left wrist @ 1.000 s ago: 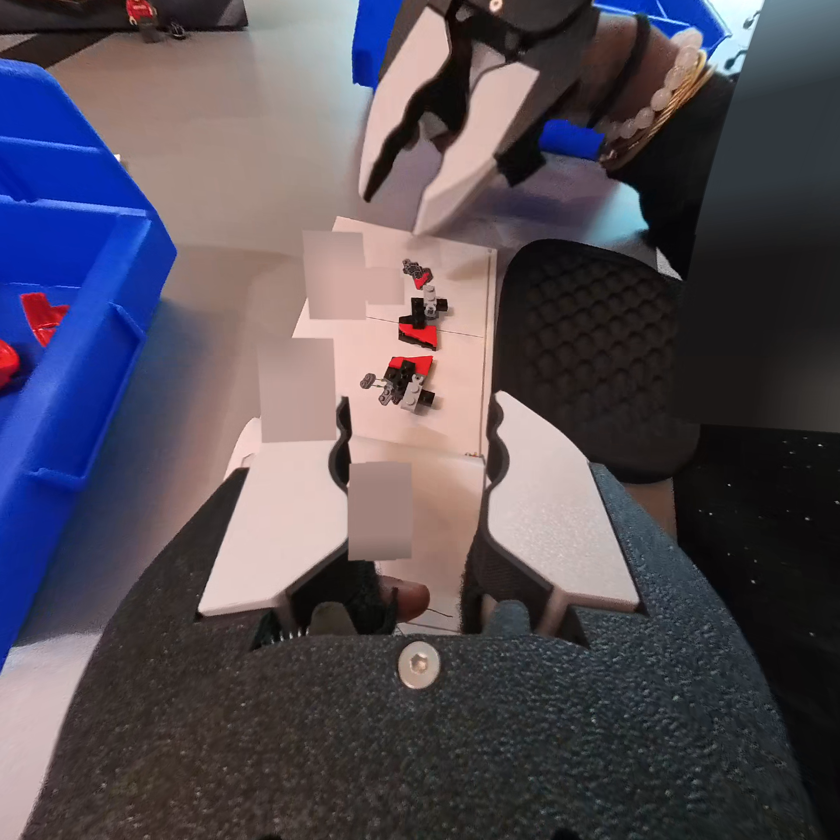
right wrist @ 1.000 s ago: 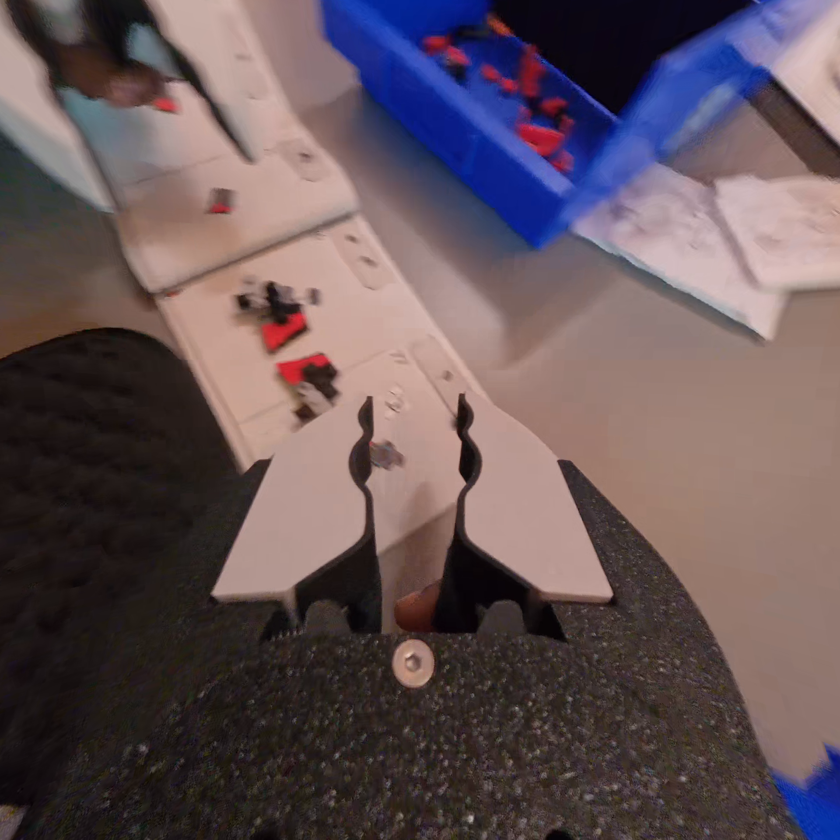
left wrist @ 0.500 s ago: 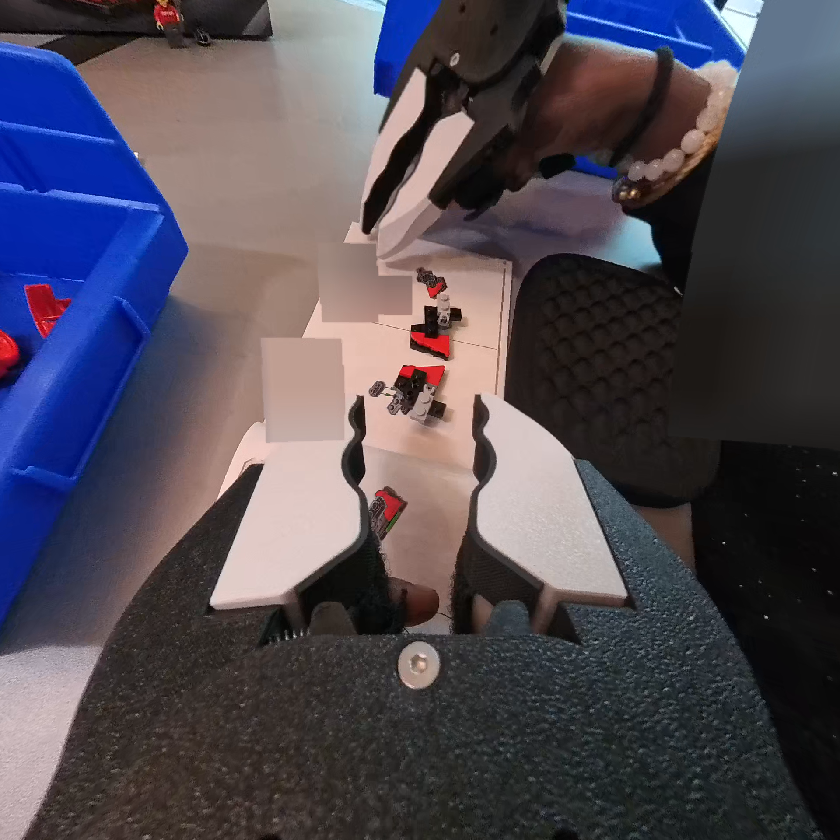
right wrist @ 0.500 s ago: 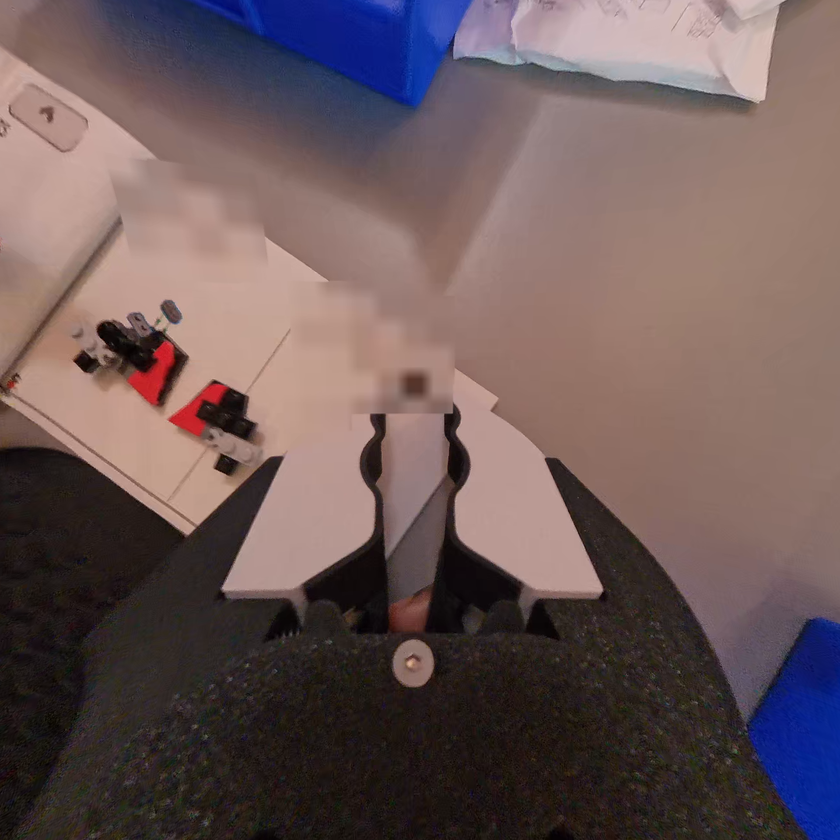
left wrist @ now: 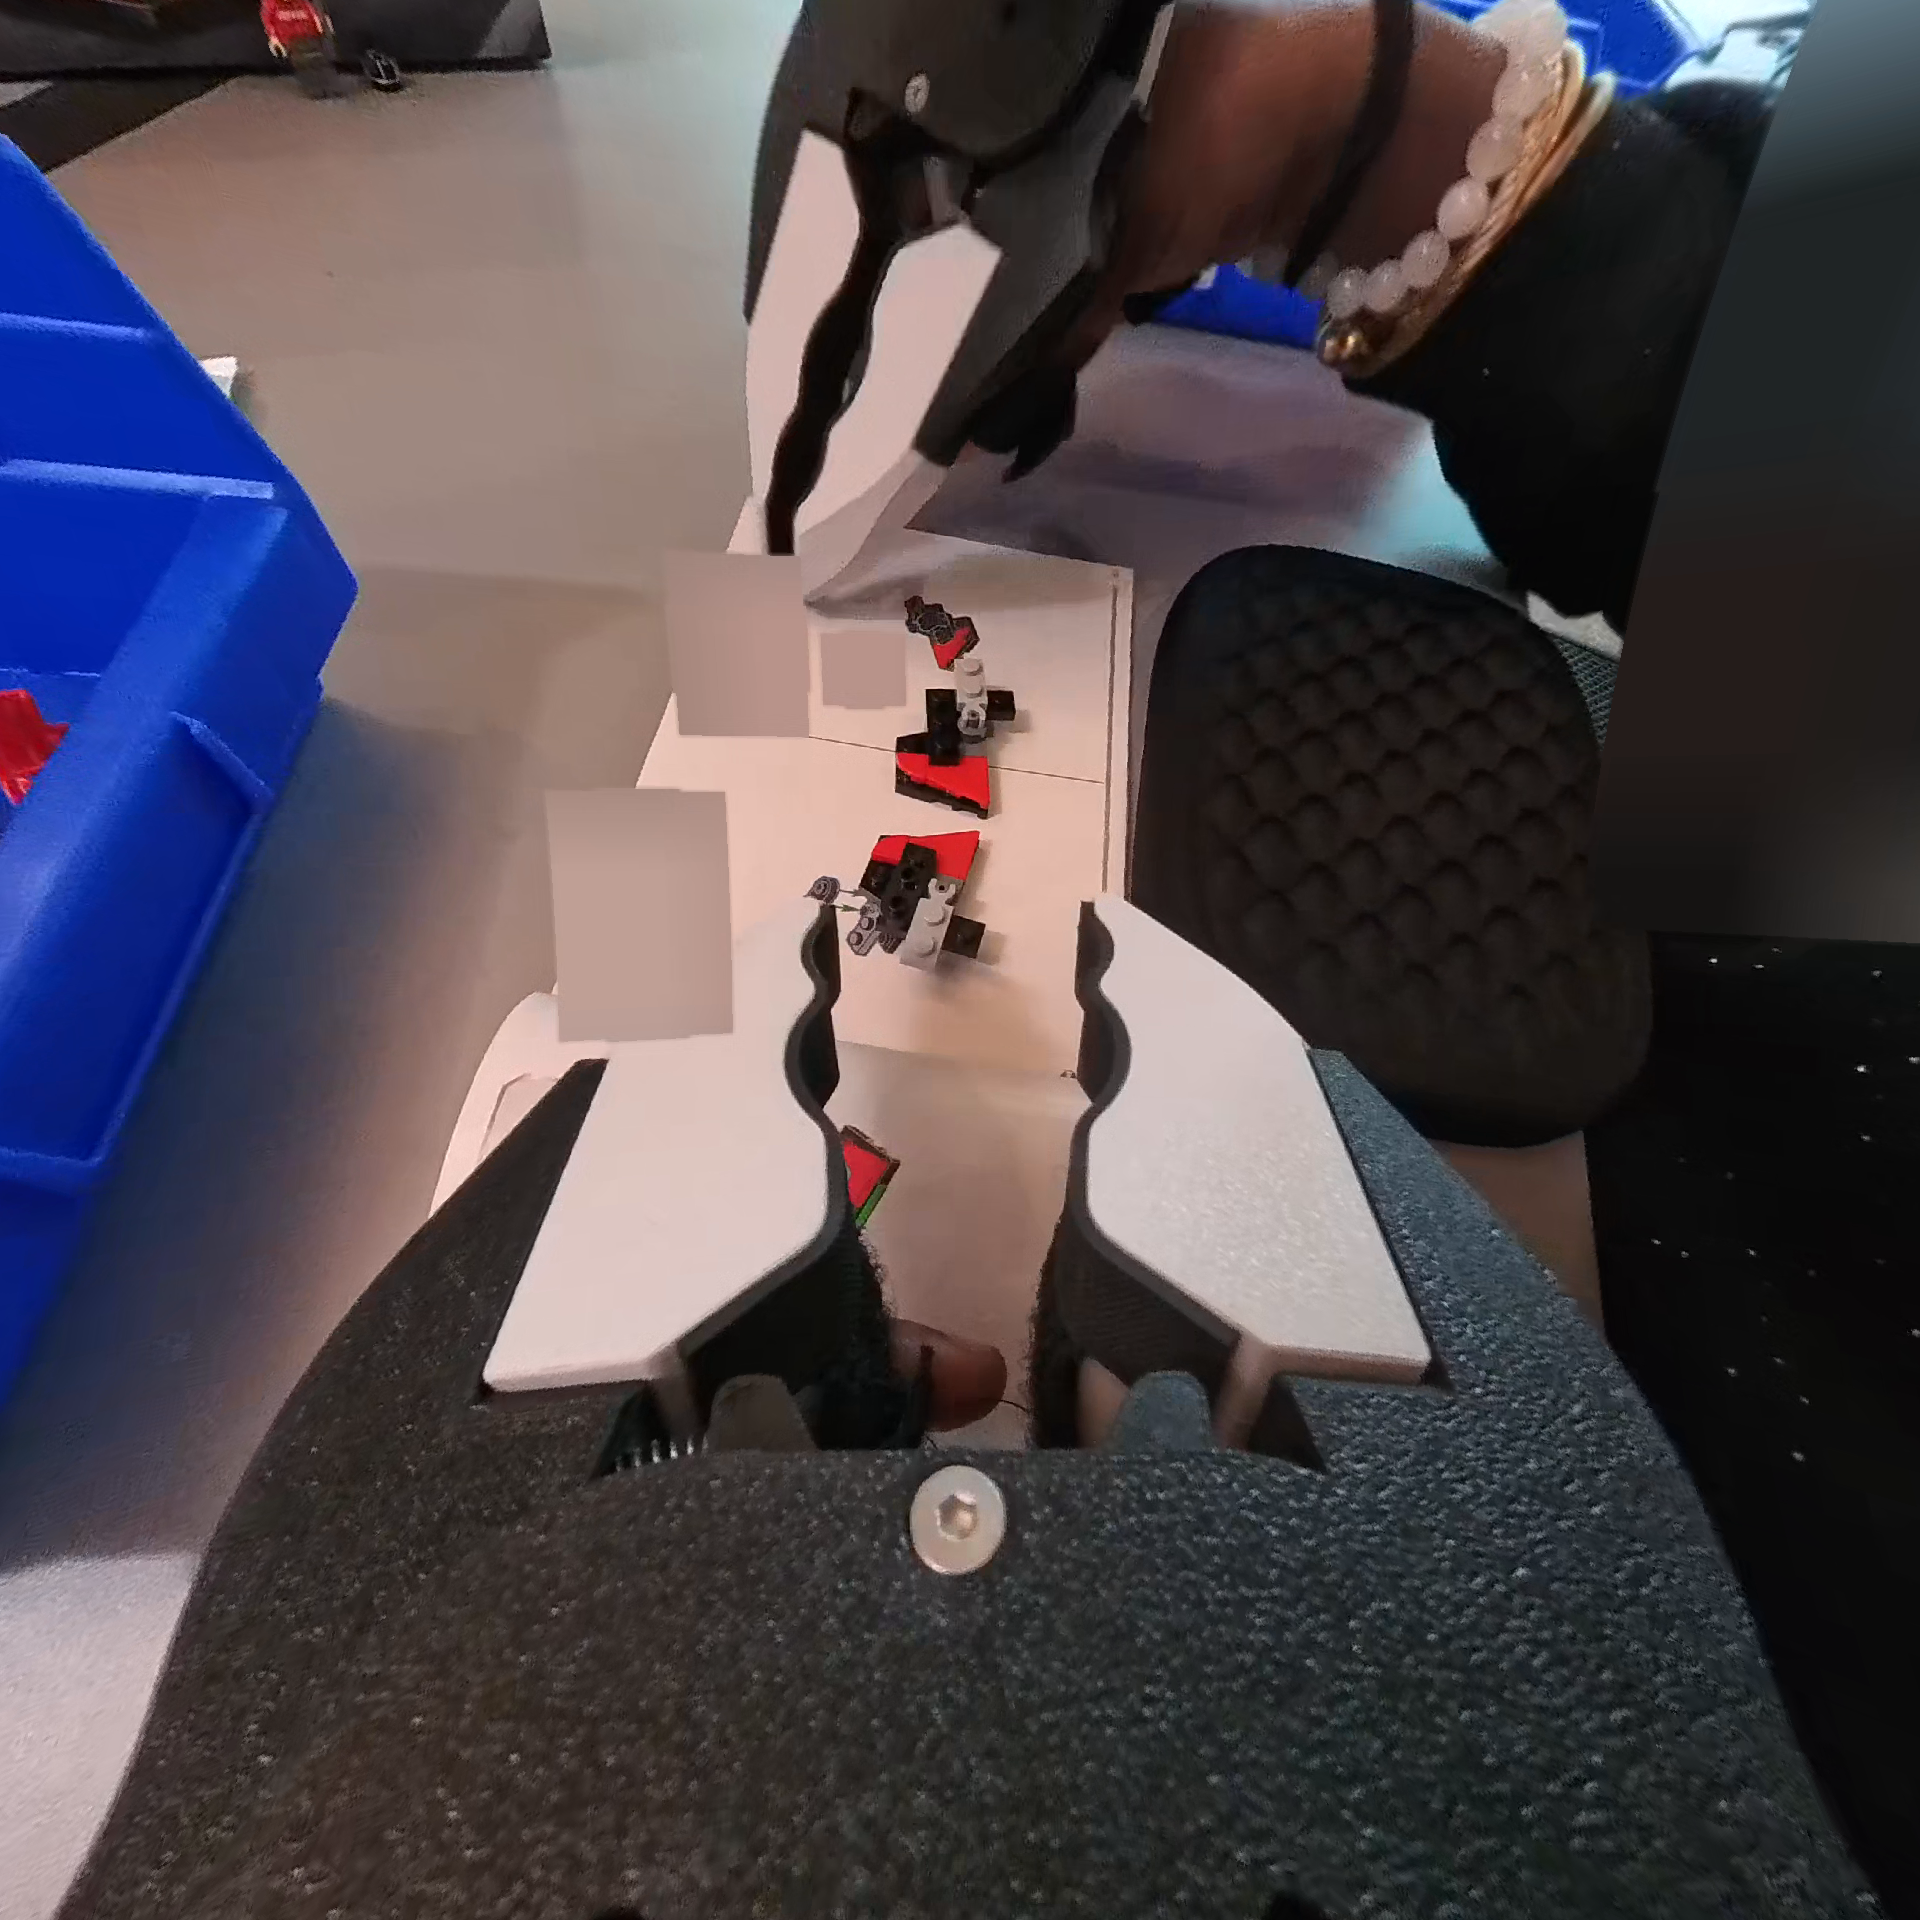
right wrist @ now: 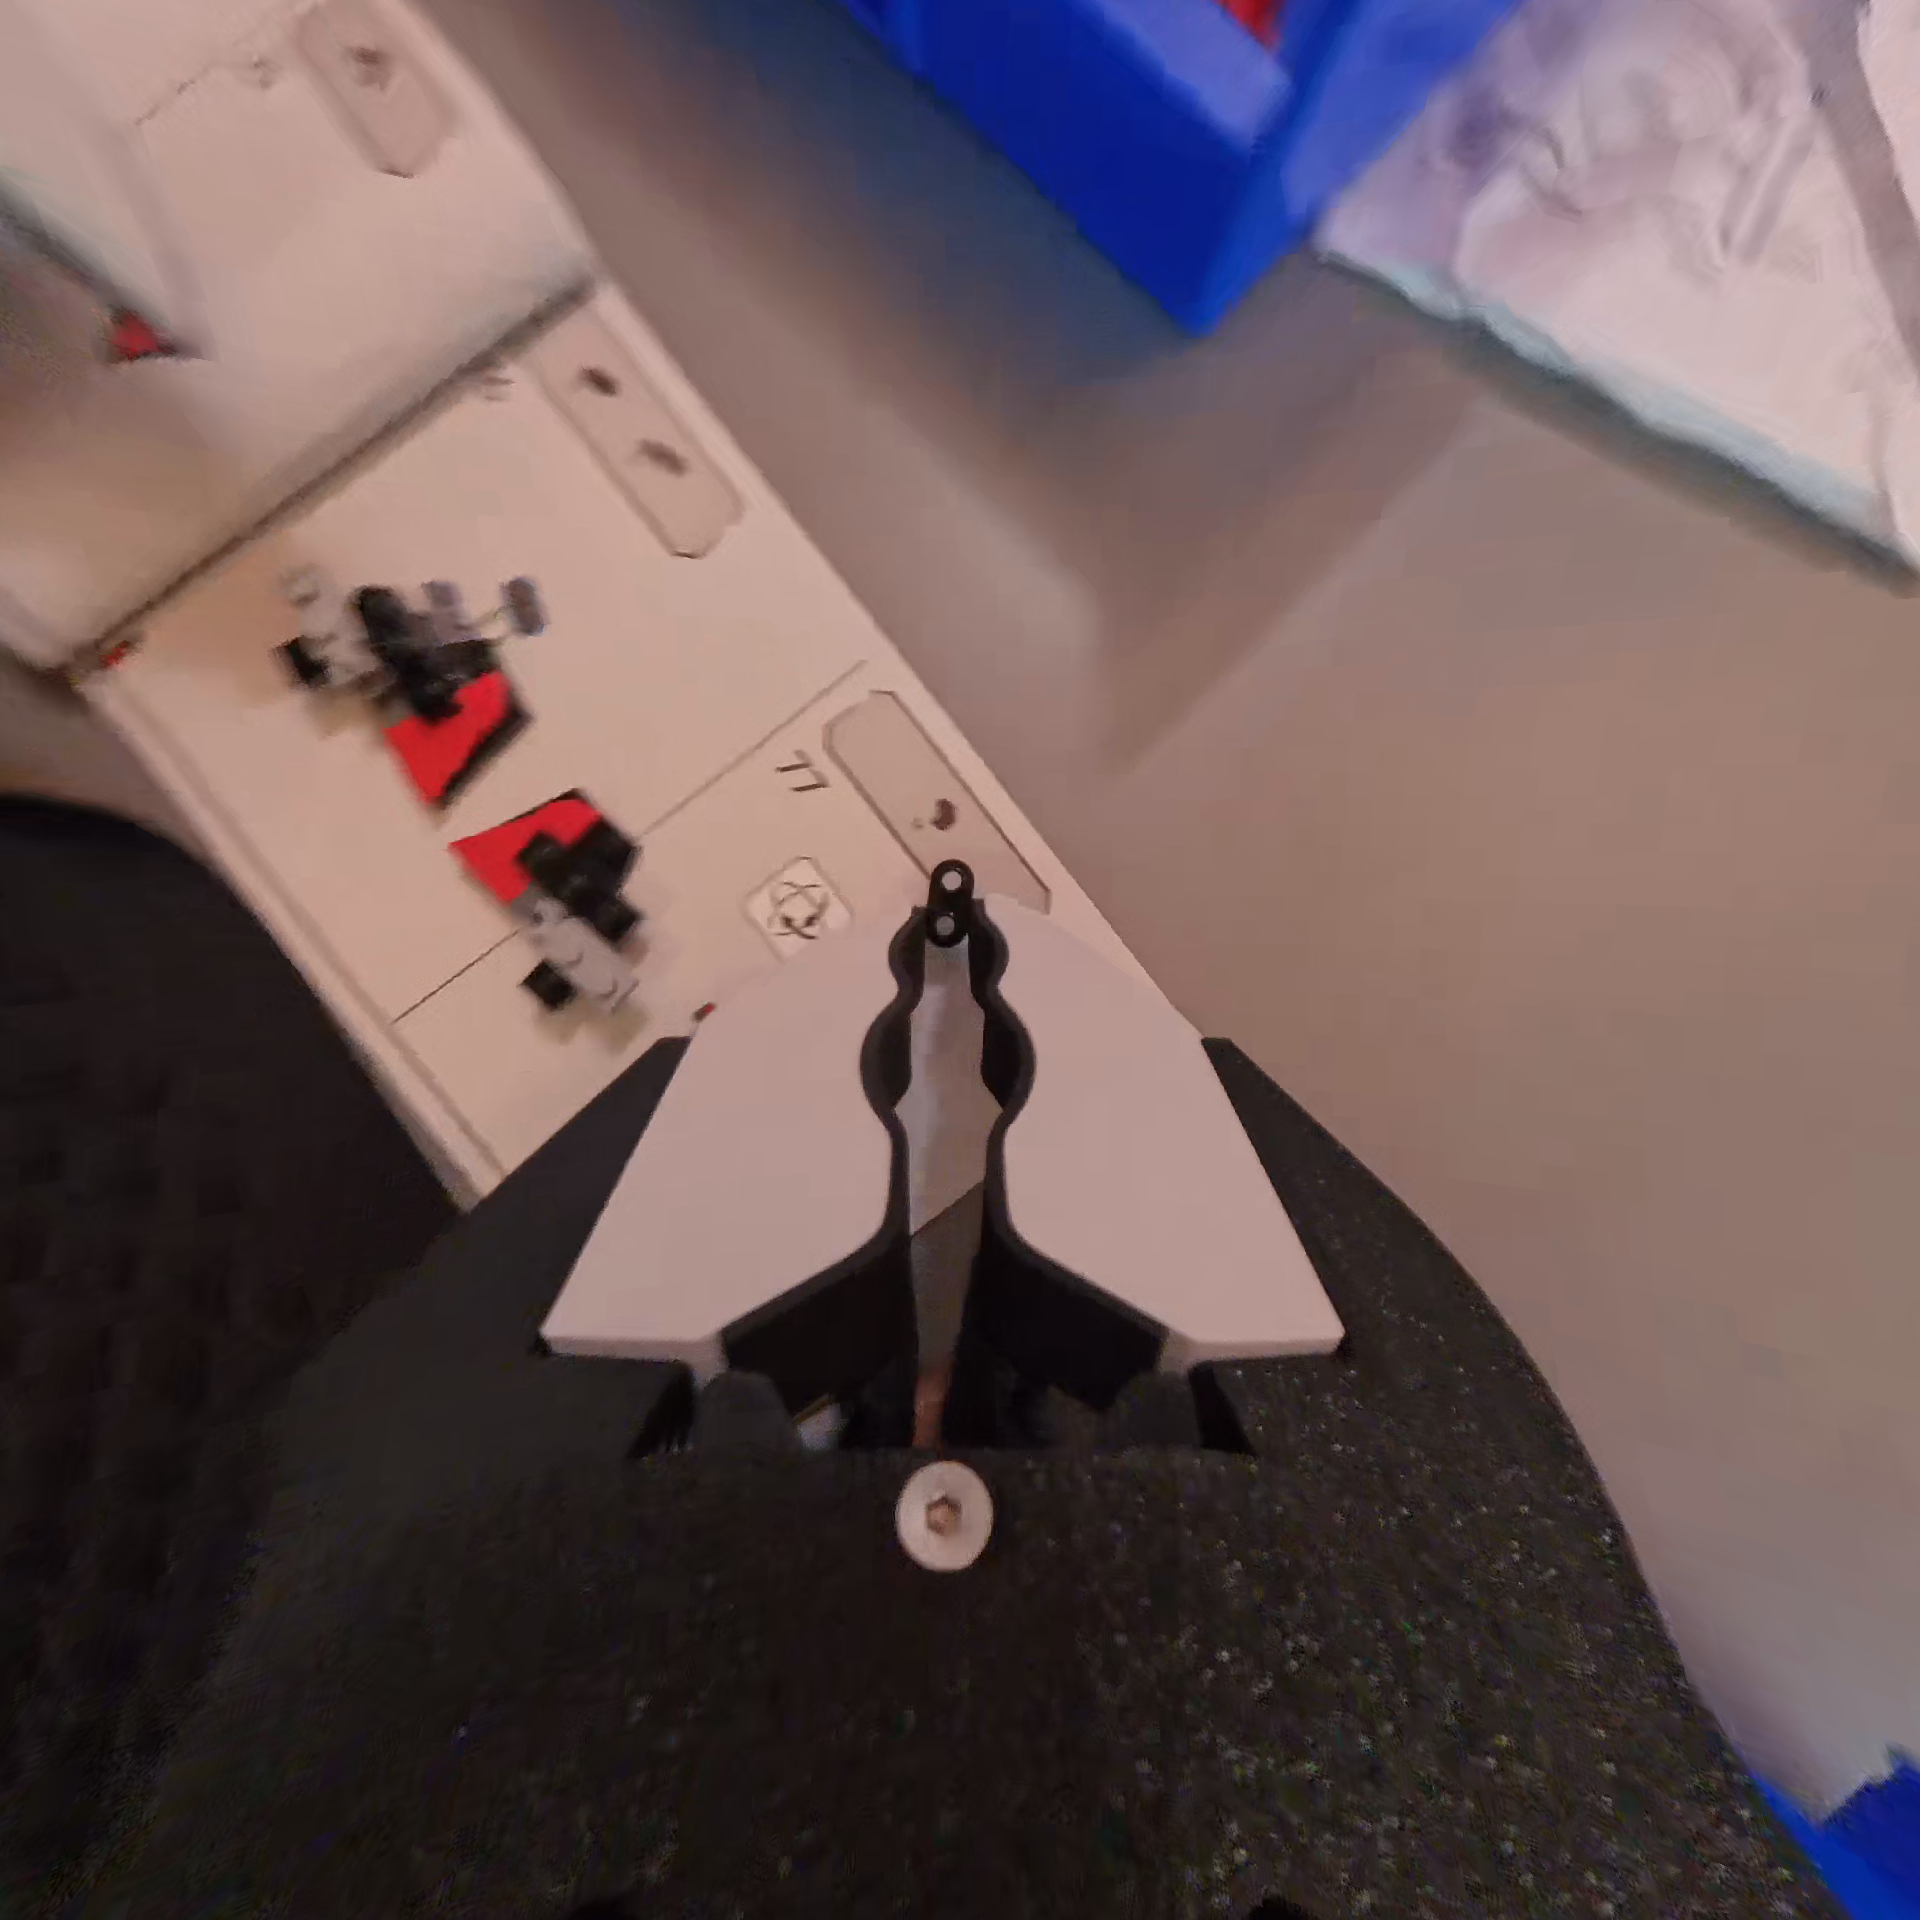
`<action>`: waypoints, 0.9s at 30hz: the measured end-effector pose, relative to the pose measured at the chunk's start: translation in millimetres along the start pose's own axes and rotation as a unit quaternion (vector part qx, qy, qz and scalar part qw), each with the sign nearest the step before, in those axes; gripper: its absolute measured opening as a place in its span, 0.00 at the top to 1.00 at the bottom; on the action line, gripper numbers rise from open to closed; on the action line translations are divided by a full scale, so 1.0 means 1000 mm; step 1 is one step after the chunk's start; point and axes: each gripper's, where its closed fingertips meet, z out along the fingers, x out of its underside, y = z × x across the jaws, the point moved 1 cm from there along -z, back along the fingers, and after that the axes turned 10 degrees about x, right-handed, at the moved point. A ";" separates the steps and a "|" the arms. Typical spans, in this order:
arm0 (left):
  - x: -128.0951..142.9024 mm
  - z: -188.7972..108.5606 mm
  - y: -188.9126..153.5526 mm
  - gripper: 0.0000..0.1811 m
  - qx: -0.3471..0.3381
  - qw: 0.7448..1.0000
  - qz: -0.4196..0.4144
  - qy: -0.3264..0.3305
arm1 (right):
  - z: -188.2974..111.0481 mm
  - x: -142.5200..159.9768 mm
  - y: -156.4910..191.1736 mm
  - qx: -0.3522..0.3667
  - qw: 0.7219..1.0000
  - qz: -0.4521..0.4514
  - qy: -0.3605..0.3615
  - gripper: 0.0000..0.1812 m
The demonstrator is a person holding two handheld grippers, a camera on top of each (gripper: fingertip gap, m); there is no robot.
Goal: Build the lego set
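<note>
An open white instruction booklet (left wrist: 1039, 665) lies on the grey table, with printed red, black and grey Lego assemblies (left wrist: 920, 894) on its pages. My left gripper (left wrist: 951, 925) is open and empty, hovering low over the booklet's near page. My right gripper (right wrist: 948, 935) is shut on a small black Lego piece with two holes (right wrist: 950, 902), which sticks out past the fingertips above the booklet (right wrist: 665, 831). In the left wrist view the right gripper (left wrist: 847, 499) hangs over the booklet's far edge, held by a hand with bead bracelets; the piece is hidden there.
A blue bin (left wrist: 156, 727) with red pieces (left wrist: 21, 738) stands at the left. A black mesh seat (left wrist: 1371, 831) lies right of the booklet. Another blue bin (right wrist: 1091, 135) and white paper bags (right wrist: 1662, 260) lie beyond the right gripper. My hands' fingertips stand some 15 cm from each other. The black mesh seat (left wrist: 1371, 831) is about 10 cm from my left fingertips and 15 cm from my right.
My right gripper came down to the booklet's edge and its jaws closed on the small black piece. My left gripper narrowed a little a second ago, then held steady.
</note>
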 end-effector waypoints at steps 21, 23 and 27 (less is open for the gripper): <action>-0.009 0.020 -0.009 0.81 -0.006 0.999 0.007 0.051 | -0.022 -0.013 0.061 -0.221 0.903 -0.369 0.013 0.96; -0.008 0.018 -0.009 0.80 -0.013 0.998 0.009 0.058 | -0.022 -0.013 0.060 -0.226 0.902 -0.367 0.009 0.96; -0.008 0.017 -0.008 0.77 -0.028 0.996 0.013 0.080 | -0.022 -0.009 0.059 -0.235 0.902 -0.362 0.011 0.96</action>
